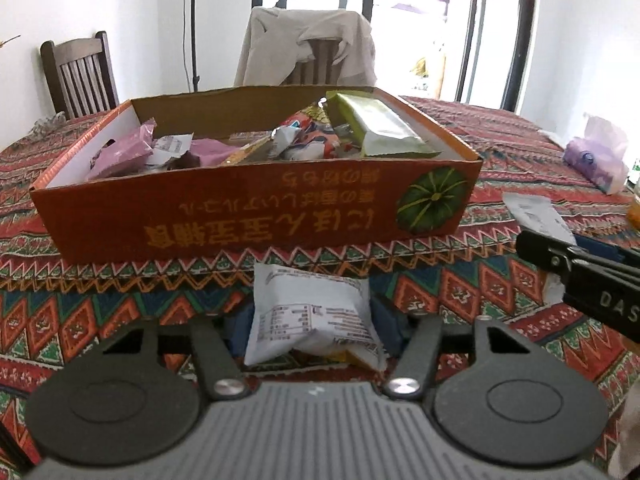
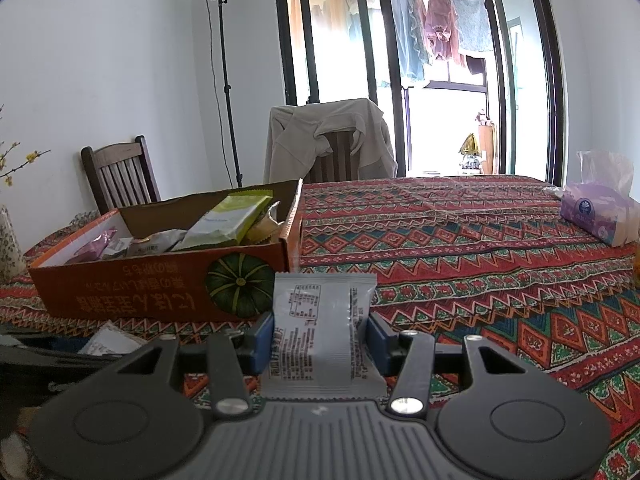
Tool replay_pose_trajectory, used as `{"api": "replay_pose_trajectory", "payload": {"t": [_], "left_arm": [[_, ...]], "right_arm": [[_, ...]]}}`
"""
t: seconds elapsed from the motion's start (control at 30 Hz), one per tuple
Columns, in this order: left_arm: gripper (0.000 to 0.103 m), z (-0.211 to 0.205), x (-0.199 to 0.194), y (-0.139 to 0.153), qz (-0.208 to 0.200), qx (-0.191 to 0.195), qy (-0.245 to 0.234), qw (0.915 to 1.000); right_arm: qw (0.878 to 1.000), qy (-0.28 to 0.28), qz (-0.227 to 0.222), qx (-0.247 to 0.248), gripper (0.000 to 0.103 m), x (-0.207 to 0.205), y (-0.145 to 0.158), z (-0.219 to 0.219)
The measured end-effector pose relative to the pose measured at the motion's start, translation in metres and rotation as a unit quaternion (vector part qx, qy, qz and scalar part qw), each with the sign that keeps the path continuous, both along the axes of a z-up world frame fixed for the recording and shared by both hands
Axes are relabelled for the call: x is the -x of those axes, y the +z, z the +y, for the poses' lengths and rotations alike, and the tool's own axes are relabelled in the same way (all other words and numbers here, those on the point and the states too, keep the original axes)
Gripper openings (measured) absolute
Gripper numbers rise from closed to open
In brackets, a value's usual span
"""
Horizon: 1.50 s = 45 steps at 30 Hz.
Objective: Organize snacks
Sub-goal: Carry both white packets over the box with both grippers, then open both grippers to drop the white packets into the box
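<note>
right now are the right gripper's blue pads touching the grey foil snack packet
Touching. The right wrist view shows the blue pads of the right gripper pressed against both sides of the grey foil snack packet, pinching it inward.

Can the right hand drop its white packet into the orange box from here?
Probably yes. The right gripper is shut on a white snack packet, and the orange box sits just ahead to its left, open on top. Nothing stands between them; the packet only has to clear the near wall.

Black tongs (image 2: 320, 344) — blue pads (image 2: 262, 344), silver screws, ribbed grey housing.
</note>
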<state>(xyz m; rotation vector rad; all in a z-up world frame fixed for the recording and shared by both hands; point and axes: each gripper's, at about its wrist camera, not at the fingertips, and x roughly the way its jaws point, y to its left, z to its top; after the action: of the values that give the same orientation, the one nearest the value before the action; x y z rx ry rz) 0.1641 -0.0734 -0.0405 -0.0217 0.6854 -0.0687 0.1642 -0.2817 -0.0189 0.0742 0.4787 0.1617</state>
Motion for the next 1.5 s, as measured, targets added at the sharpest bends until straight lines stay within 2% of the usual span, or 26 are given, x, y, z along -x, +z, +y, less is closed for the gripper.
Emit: {"api": "replay_pose_trajectory", "payload": {"t": [0.17, 0.27, 0.4, 0.67, 0.9, 1.1, 1.2, 1.23, 1.3, 1.33, 1.37, 1.4, 1.5], "left_arm": [[0.062, 0.006, 0.015, 0.013, -0.031, 0.01, -0.011, 0.9994], [0.062, 0.013, 0.025, 0.03, -0.062, 0.015, -0.017, 0.9978], [0.062, 0.027, 0.027, 0.056, -0.095, 0.026, -0.013, 0.995], [0.062, 0.062, -0.008, 0.095, -0.125, 0.037, 0.032, 0.9909], [0.062, 0.088, -0.07, 0.108, -0.119, 0.026, 0.083, 0.9891], [0.063, 0.105, -0.117, 0.098, -0.094, 0.009, 0.124, 0.9877], [0.07, 0.112, -0.129, 0.088, -0.083, -0.003, 0.144, 0.986], [0.077, 0.115, -0.129, 0.085, -0.08, -0.004, 0.147, 0.9859], [0.09, 0.119, -0.123, 0.081, -0.088, -0.003, 0.147, 0.9852], [0.103, 0.12, -0.119, 0.081, -0.093, -0.006, 0.148, 0.9845], [0.103, 0.121, -0.115, 0.081, -0.1, -0.011, 0.152, 0.9833], [0.103, 0.121, -0.111, 0.081, -0.106, -0.013, 0.152, 0.9826], [0.103, 0.123, -0.098, 0.084, -0.115, -0.008, 0.146, 0.9826]], "right_arm": [[1.0, 0.003, -0.023, 0.007, 0.048, 0.008, 0.002, 0.003], [0.998, 0.008, -0.051, 0.03, 0.047, 0.018, 0.007, 0.012], [0.996, 0.029, -0.073, 0.03, 0.047, 0.021, 0.024, 0.025], [0.992, 0.063, -0.104, 0.045, 0.047, -0.014, 0.069, 0.067], [0.992, 0.064, -0.093, 0.061, 0.047, -0.078, 0.089, 0.102], [0.995, 0.046, -0.045, 0.082, 0.047, -0.13, 0.076, 0.126], [0.996, 0.049, -0.015, 0.08, 0.048, -0.145, 0.065, 0.131], [0.996, 0.049, -0.007, 0.08, 0.048, -0.148, 0.06, 0.131], [0.995, 0.051, -0.002, 0.081, 0.062, -0.147, 0.055, 0.13], [0.996, 0.053, -0.007, 0.074, 0.079, -0.144, 0.054, 0.126], [0.996, 0.054, -0.013, 0.067, 0.096, -0.141, 0.054, 0.122], [0.997, 0.053, -0.018, 0.061, 0.101, -0.138, 0.056, 0.118], [0.997, 0.049, -0.028, 0.044, 0.103, -0.125, 0.061, 0.107]]}}
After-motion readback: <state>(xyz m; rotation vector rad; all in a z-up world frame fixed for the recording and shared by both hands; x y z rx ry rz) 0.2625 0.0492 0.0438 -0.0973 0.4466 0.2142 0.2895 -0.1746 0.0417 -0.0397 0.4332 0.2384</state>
